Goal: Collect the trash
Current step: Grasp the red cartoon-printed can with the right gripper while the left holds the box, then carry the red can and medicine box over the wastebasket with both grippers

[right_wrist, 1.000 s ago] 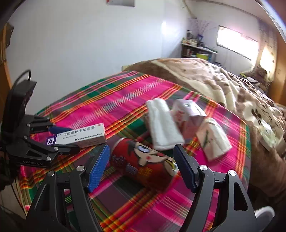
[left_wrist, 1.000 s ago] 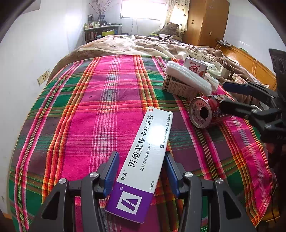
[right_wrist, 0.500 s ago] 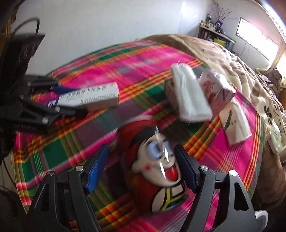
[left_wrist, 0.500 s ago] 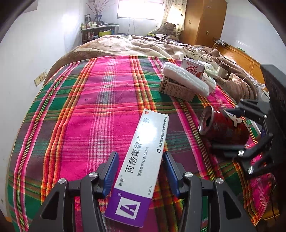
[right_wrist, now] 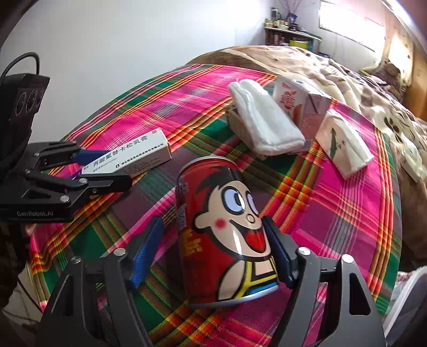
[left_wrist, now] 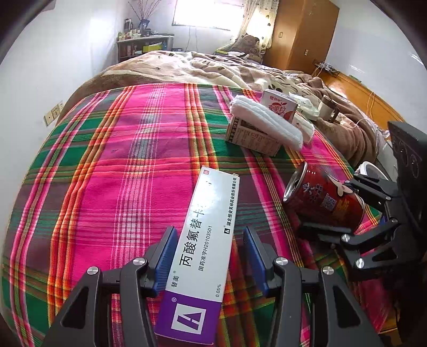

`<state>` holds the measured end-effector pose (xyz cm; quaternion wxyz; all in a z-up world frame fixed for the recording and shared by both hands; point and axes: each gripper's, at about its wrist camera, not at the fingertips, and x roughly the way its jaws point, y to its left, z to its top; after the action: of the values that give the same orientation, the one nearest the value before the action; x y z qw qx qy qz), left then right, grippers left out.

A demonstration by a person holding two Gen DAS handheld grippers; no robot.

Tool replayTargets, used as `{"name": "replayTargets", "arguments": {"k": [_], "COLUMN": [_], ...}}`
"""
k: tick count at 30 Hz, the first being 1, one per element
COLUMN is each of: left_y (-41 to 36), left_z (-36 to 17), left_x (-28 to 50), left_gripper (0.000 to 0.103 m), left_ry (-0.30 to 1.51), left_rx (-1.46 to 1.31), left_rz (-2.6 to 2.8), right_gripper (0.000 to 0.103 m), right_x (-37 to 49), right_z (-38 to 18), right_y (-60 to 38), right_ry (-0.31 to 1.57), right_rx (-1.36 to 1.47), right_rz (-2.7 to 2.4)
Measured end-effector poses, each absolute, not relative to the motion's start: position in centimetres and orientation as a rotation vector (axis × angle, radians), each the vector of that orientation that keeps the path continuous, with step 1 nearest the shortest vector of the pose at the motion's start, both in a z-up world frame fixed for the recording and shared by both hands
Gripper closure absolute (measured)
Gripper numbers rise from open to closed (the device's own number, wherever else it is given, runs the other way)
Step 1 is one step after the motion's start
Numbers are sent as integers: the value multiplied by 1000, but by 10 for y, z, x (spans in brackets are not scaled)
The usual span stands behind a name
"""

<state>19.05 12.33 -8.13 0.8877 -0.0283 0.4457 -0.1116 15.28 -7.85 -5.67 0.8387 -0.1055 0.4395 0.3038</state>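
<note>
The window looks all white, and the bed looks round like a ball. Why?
Left wrist view: the window is blown out by daylight, so nothing outside shows. Both views: the fisheye lens bends the plaid blanket into a dome and darkens the corners. Right wrist view: glare streaks shine on the can; everything looks sharp.

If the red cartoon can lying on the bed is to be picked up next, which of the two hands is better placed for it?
The right. Its gripper already has the red can between its closing fingers. The left gripper is around the long medicine box instead, off to the side of the can.
</note>
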Motion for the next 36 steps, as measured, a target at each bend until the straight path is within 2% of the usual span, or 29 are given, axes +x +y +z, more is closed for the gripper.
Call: {"name": "replayTargets", "arguments": {"k": [1,2,21,36], "left_y": [122,122,95,40], "left_z": [-81,-81,-51,-9], "left_x": [190,190,161,139], "left_gripper": [56,60,62,62], "left_ry": [925,923,845,746], "left_rx": [-54,-53,-40,3], "left_rz": [-220,-216,-233,-305], "right_gripper": [44,47,49,49], "right_x": [153,152,135,112], "right_z": [-56,-56,-36,-17], "right_y": [-80,-83,-105,-168], "right_ry": [927,925,812,726], "right_rx": [-213,-207,-62,44], "right_rz": [635,629,534,411]}}
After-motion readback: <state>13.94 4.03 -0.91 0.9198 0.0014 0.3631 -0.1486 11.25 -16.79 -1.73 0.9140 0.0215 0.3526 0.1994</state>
